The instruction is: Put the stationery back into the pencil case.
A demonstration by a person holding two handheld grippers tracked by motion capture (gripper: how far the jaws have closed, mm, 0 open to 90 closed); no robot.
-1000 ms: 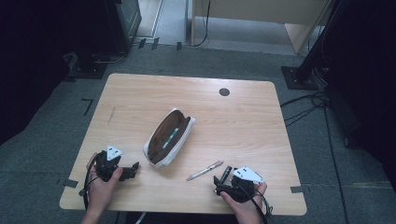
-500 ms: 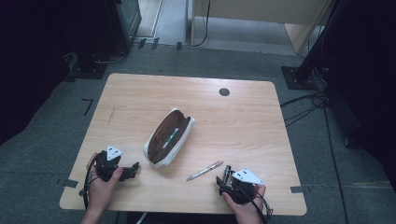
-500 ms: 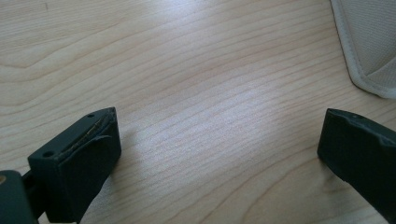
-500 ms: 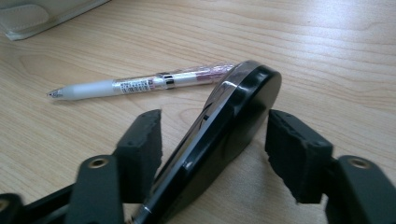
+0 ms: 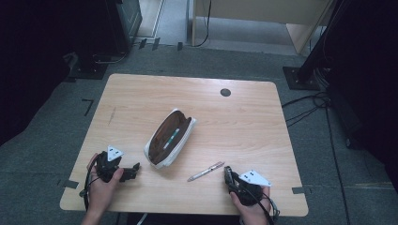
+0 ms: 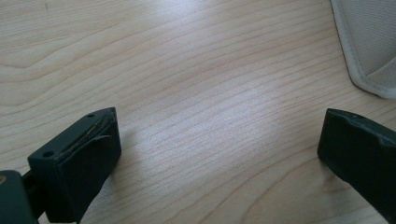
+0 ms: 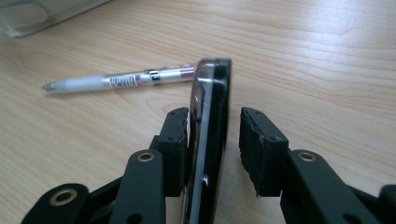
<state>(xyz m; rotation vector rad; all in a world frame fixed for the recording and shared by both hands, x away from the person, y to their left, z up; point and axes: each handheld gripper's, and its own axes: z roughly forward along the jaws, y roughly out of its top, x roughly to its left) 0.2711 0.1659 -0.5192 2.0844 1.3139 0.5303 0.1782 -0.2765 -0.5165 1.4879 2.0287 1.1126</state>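
An open white pencil case [image 5: 170, 138] with a brown lining lies mid-table, a green pen inside it. A clear pen [image 5: 205, 171] lies to its right, also seen as the pen [image 7: 121, 80] just beyond my right jaws. My right gripper [image 5: 229, 176] rests near the front edge. In the right gripper view its jaws [image 7: 217, 116] have just been closing around a thin glossy black slab [image 7: 212, 93] standing on edge. The left pad touches it and a gap remains at the right pad. My left gripper [image 5: 133, 169] sits at the front left, open [image 6: 224, 135] over bare wood, the case's corner [image 6: 369, 42] beyond it.
The wooden table [image 5: 141, 98] has a small dark round grommet [image 5: 225, 92] near its far edge. Grey carpet surrounds it, with dark equipment stands [image 5: 300, 75] and cables on the floor at the back and right.
The right gripper's jaws have narrowed around the black slab. Both hands, the case and the pen stay where they were.
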